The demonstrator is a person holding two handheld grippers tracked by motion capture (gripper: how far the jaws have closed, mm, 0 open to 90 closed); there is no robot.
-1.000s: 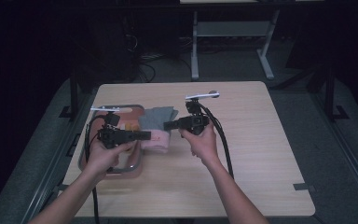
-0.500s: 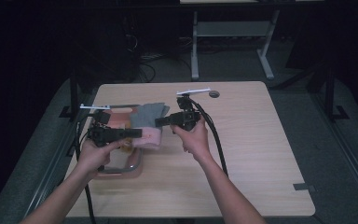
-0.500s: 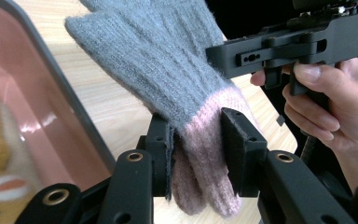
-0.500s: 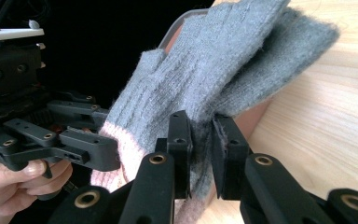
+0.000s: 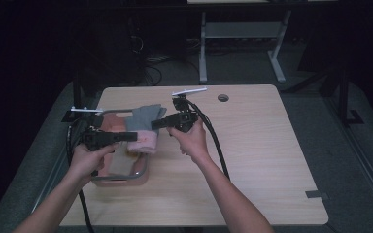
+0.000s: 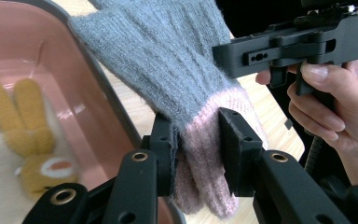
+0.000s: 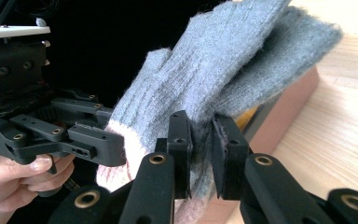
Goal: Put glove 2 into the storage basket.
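Left gripper clenches the glove's pink cuff; right gripper, at its three o'clock, clenches the grey knit.

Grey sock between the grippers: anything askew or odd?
Nothing damaged. The grey sock with its pink cuff hangs bunched over the pink tray's rim, pinched by the left gripper and the right gripper.
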